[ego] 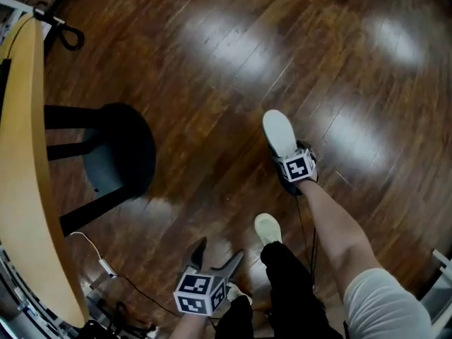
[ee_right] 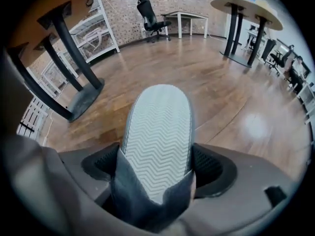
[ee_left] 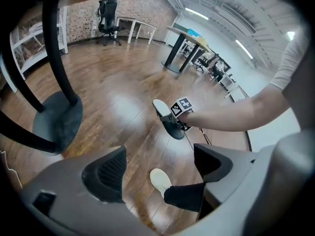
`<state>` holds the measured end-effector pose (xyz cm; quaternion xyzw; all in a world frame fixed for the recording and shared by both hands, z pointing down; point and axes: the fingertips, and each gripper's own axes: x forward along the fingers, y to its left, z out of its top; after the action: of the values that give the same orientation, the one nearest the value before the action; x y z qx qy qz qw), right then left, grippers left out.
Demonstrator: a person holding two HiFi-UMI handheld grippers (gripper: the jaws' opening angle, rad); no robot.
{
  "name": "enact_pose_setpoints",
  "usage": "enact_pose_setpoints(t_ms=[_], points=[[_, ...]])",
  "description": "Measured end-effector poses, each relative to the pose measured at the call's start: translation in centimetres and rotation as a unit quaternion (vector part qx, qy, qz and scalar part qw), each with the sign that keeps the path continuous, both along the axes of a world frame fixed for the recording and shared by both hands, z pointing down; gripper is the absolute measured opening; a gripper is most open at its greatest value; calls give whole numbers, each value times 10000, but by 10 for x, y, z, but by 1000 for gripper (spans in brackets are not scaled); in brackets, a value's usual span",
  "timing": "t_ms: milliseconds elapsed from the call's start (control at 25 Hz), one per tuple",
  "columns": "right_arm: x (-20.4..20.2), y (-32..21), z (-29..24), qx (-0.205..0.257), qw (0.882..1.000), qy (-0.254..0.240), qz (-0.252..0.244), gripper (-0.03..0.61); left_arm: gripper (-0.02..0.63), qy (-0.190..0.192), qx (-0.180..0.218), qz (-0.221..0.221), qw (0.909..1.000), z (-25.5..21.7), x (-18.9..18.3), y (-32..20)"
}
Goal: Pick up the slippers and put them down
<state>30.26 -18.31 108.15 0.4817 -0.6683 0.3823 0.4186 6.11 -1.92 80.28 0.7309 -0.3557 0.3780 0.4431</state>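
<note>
One slipper point(ego: 279, 131) with a pale zigzag sole and a dark grey upper hangs above the wooden floor, sole turned up. My right gripper point(ego: 289, 161) is shut on its heel end. In the right gripper view the slipper point(ee_right: 157, 132) fills the space between the jaws and points away. The left gripper view shows the same slipper point(ee_left: 166, 118) ahead, held off the floor. Low at the bottom of the head view, my left gripper point(ego: 217, 254) stands open with nothing between its fingers point(ee_left: 110, 173). I see no second slipper.
A wooden table point(ego: 21, 154) with a black pedestal base point(ego: 120, 154) stands at the left, with cables point(ego: 106, 267) on the floor by it. The person's white shoe point(ego: 268, 228) is between the grippers. An office chair point(ee_right: 150, 16) and more tables stand far off.
</note>
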Motion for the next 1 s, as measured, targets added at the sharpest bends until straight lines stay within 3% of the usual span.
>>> enact_pose_setpoints(t_ms=[120, 240, 560, 600, 760, 1000], points=[[11, 33, 106, -318, 9991, 155, 212, 476, 430, 12, -249, 286, 9993, 75, 9, 10], [17, 52, 174, -435, 9980, 209, 411, 476, 430, 49, -391, 378, 9985, 127, 14, 25], [19, 62, 194, -272, 9990, 138, 319, 496, 430, 129, -559, 409, 9975, 146, 22, 50], [22, 62, 190, -266, 9991, 129, 316, 524, 430, 150, -555, 425, 9974, 142, 22, 51], [29, 75, 132, -428, 9988, 203, 124, 525, 430, 183, -520, 367, 9978, 104, 19, 57], [0, 100, -89, -350, 9989, 56, -291, 525, 430, 170, -59, 159, 9997, -63, -12, 57]])
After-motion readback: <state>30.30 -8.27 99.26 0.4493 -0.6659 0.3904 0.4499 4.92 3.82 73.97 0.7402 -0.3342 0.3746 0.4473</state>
